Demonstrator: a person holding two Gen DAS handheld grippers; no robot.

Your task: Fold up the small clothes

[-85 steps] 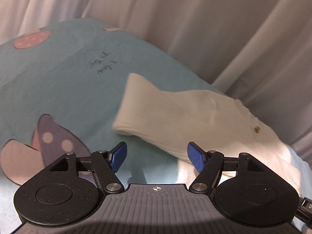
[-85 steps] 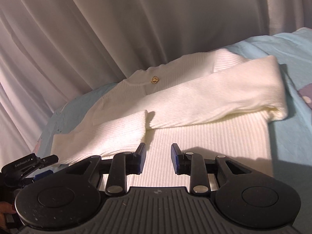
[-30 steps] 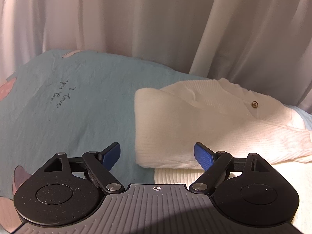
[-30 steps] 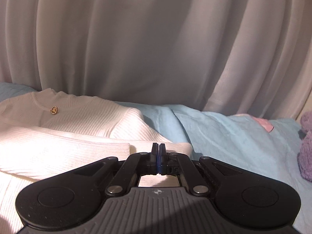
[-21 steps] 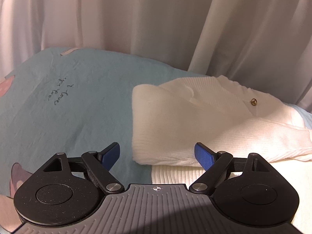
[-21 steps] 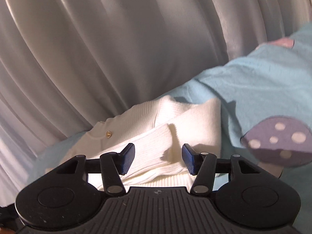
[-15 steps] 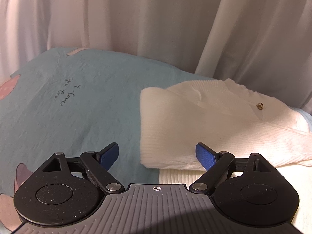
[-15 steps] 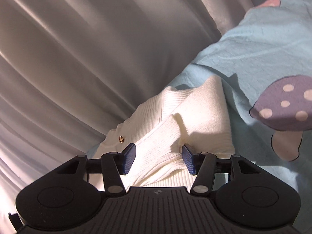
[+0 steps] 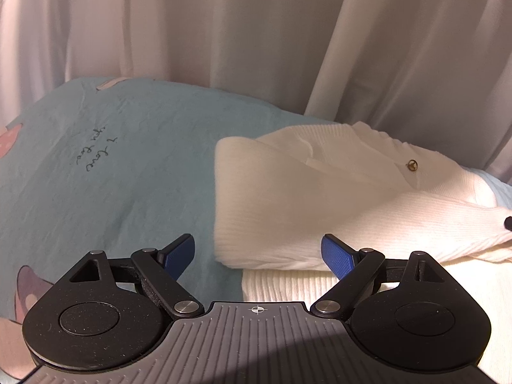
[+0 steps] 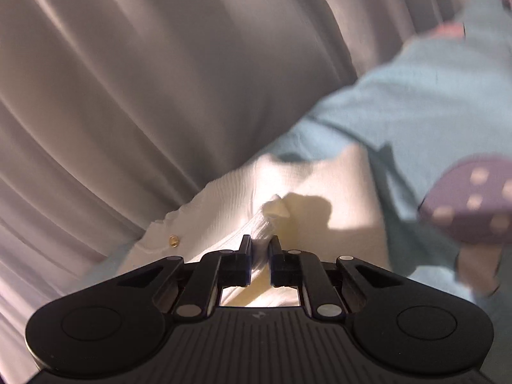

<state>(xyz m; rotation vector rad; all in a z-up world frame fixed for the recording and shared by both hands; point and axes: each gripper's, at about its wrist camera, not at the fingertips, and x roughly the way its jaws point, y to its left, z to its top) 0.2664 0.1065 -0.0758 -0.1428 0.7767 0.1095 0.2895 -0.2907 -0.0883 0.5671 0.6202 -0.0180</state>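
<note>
Right gripper (image 10: 260, 249) fingers are closing on a sleeve cuff (image 10: 267, 224) of the white cardigan (image 9: 320, 198), evidently to reposition it; left gripper (image 9: 257, 256) fingers spread, idle.

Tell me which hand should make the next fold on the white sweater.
Right, probably. The right tool is closing on a fold of the white sweater, cloth pinched between its pads, so it can carry that layer over. The left tool hangs open short of the folded edge, holding nothing.
</note>
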